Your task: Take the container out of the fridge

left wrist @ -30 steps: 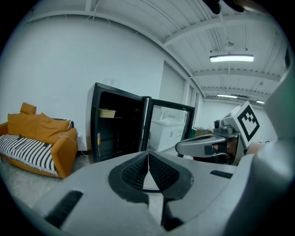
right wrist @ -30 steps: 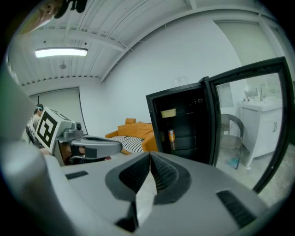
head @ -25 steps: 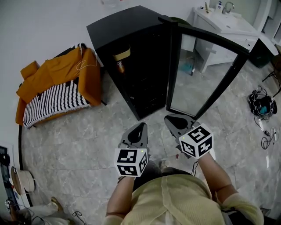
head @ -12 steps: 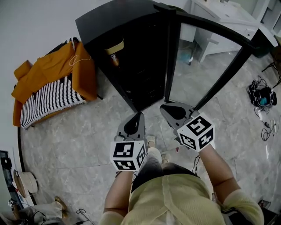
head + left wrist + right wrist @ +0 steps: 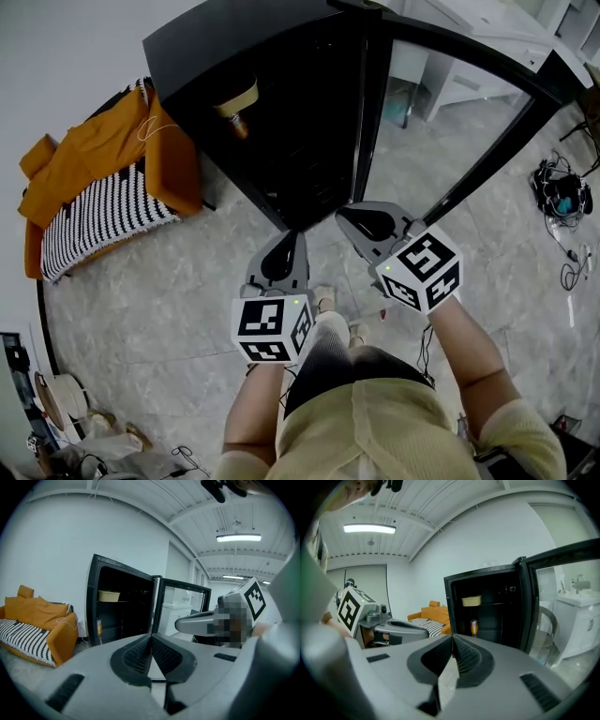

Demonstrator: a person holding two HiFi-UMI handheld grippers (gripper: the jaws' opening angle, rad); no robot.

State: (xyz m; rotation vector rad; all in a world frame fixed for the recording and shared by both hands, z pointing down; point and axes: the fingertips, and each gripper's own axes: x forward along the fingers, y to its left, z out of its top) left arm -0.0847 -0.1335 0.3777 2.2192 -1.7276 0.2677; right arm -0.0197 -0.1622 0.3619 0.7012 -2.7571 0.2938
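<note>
The container (image 5: pixel 234 94) sits on the upper shelf of the open fridge (image 5: pixel 211 42) (a can (image 5: pixel 242 126) stands below it). The left gripper (image 5: pixel 151 640) and right gripper (image 5: pixel 453 643), jaws together and empty, point toward it, well apart.

The left forearm (image 5: pixel 251 412) and right forearm (image 5: pixel 469 349) reach forward side by side. The left hand-held gripper (image 5: pixel 292 236) and the right hand-held gripper (image 5: pixel 342 215) point ahead and slightly downward, near each other but apart, the right a little further forward. Each one's jaws are pressed together at the tips, with nothing between them.
</note>
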